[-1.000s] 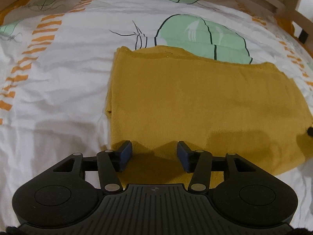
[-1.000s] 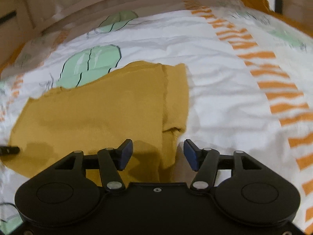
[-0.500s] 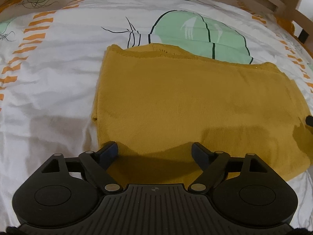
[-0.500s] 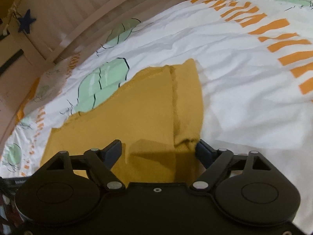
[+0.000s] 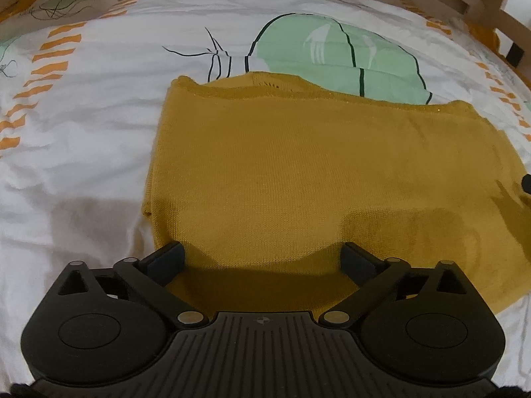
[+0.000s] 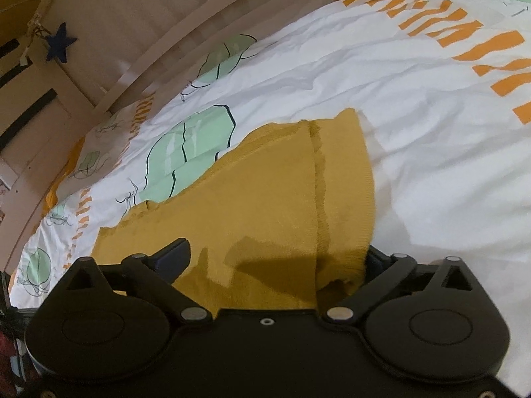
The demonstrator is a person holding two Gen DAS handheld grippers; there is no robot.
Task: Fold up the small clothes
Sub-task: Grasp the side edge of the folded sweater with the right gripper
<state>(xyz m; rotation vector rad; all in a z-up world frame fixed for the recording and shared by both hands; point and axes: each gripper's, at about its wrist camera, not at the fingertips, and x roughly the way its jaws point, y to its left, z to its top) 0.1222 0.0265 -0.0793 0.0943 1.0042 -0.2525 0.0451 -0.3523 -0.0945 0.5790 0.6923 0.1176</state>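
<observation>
A mustard-yellow knitted garment (image 5: 315,179) lies flat on the bed, folded into a rough rectangle. My left gripper (image 5: 262,258) is open wide, its jaws straddling the garment's near edge close to its left corner. In the right wrist view the garment (image 6: 265,205) shows a folded strip along its right side. My right gripper (image 6: 275,258) is open wide over the garment's near right corner; its right fingertip is partly hidden behind the cloth. A bit of the right gripper (image 5: 526,184) shows at the left wrist view's right edge.
The bed has a white cover (image 5: 83,139) with green leaf prints (image 5: 338,49) and orange stripes (image 6: 464,43). A wooden bed frame (image 6: 172,49) runs along the far side. A blue star (image 6: 59,44) hangs on the wall.
Both grippers opened from partly open to wide and moved lower onto the garment's near edge. The right gripper tilted and shifted so the garment's right corner lies between its jaws.
</observation>
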